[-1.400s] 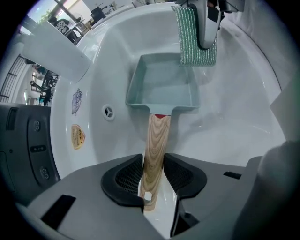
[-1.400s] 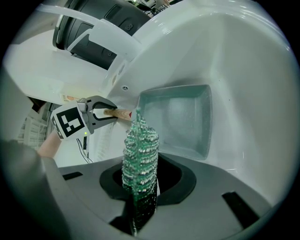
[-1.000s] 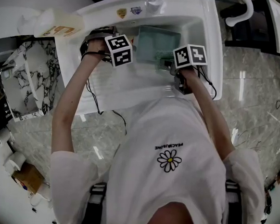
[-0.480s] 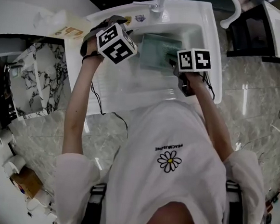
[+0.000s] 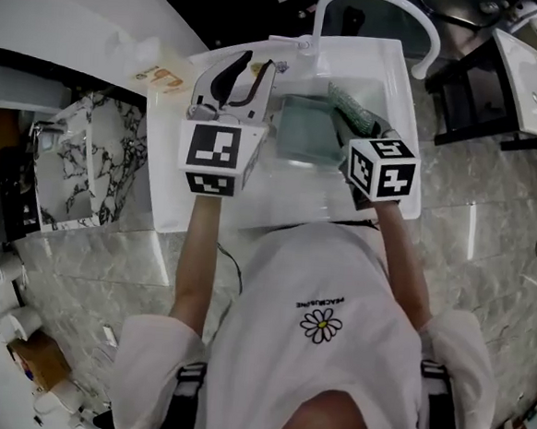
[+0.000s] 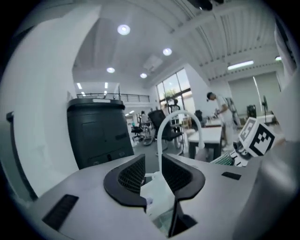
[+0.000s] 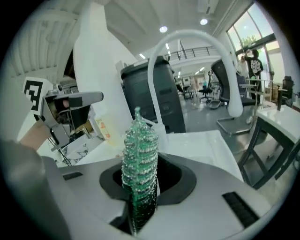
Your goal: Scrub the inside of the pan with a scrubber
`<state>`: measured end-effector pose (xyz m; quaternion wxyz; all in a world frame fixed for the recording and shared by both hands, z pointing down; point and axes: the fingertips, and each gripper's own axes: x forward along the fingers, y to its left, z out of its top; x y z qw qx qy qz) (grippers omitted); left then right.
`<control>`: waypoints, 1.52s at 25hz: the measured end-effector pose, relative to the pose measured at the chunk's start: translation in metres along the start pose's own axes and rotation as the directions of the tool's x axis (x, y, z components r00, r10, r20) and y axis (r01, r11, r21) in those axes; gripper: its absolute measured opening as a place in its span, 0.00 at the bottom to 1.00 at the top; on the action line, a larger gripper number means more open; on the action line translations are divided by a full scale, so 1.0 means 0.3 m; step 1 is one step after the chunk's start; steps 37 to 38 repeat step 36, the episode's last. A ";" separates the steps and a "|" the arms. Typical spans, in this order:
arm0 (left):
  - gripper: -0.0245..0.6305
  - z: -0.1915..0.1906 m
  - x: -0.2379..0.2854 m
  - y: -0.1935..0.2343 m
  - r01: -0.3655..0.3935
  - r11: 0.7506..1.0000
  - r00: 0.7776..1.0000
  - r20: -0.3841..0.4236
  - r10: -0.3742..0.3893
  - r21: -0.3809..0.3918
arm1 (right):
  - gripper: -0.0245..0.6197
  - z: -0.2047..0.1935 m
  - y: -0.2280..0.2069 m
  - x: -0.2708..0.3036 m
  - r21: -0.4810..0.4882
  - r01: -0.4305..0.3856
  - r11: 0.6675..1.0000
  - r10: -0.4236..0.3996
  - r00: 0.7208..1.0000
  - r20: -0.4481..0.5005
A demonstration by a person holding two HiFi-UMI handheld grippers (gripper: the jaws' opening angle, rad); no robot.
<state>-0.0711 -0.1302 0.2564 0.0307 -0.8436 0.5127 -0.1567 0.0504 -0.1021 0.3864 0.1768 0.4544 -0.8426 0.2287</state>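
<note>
Head view: the left gripper (image 5: pixel 245 73) and the right gripper (image 5: pixel 368 129) are both held up over the white sink (image 5: pixel 402 99), and neither one touches the pan (image 5: pixel 304 133).
Pan: it lies in the basin of the sink, between the two grippers and below them, with nothing on it.
Left gripper view: the jaws have just been closing, but a narrow gap is left between them. Nothing is in this gap; only the curved faucet (image 7: pixel 187 33) shows through it from behind.
Right gripper view: the jaws are closed on the green scrubber (image 7: pixel 140 159), which stands up between them, wet and shining.
Changed in the last second: before, both grippers were low in the basin, the left one at the left edge of the pan and the right one at its right side. Now both are raised and point more level, toward the room. The left one has also rolled, so its marker cube faces upward.
Meaning for the task: the scrubber is off the pan, so no scrubbing happens at this moment. I judge that the stroke is paused or finished. Whether the inside is clean, I cannot tell from here.
</note>
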 end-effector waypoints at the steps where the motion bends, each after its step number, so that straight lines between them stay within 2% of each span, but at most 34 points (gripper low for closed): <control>1: 0.21 0.015 -0.037 -0.007 -0.018 0.998 0.998 0.051 0.021 -0.058 | 0.14 0.030 0.011 -0.028 -0.020 0.011 1.000 -0.010 0.999 0.048; 4: 0.13 0.038 -0.144 -0.024 -0.057 0.973 0.976 0.192 0.101 -0.224 | 0.14 0.115 0.039 -0.119 -0.103 0.069 0.992 -0.048 0.979 0.198; 7: 0.08 0.022 -0.229 -0.035 -0.102 0.941 0.953 0.239 0.186 -0.323 | 0.14 0.173 0.058 -0.207 -0.157 0.148 0.976 -0.091 0.942 0.323; 10: 0.07 -0.012 -0.277 -0.060 -0.133 0.940 0.950 0.229 0.211 -0.313 | 0.14 0.186 0.075 -0.265 -0.159 0.192 0.968 -0.116 0.912 0.393; 13: 0.07 -0.039 -0.296 -0.079 -0.133 0.943 0.954 0.218 0.205 -0.304 | 0.14 0.168 0.087 -0.287 -0.170 0.226 0.959 -0.140 0.901 0.411; 26: 0.07 -0.013 -0.325 -0.096 -0.137 0.956 0.948 0.244 0.203 -0.261 | 0.14 0.181 0.099 -0.343 -0.154 0.246 0.957 -0.153 0.879 0.451; 38: 0.07 -0.020 -0.312 -0.104 -0.149 0.954 0.950 0.231 0.210 -0.259 | 0.14 0.175 0.085 -0.354 -0.151 0.241 0.959 -0.151 0.882 0.447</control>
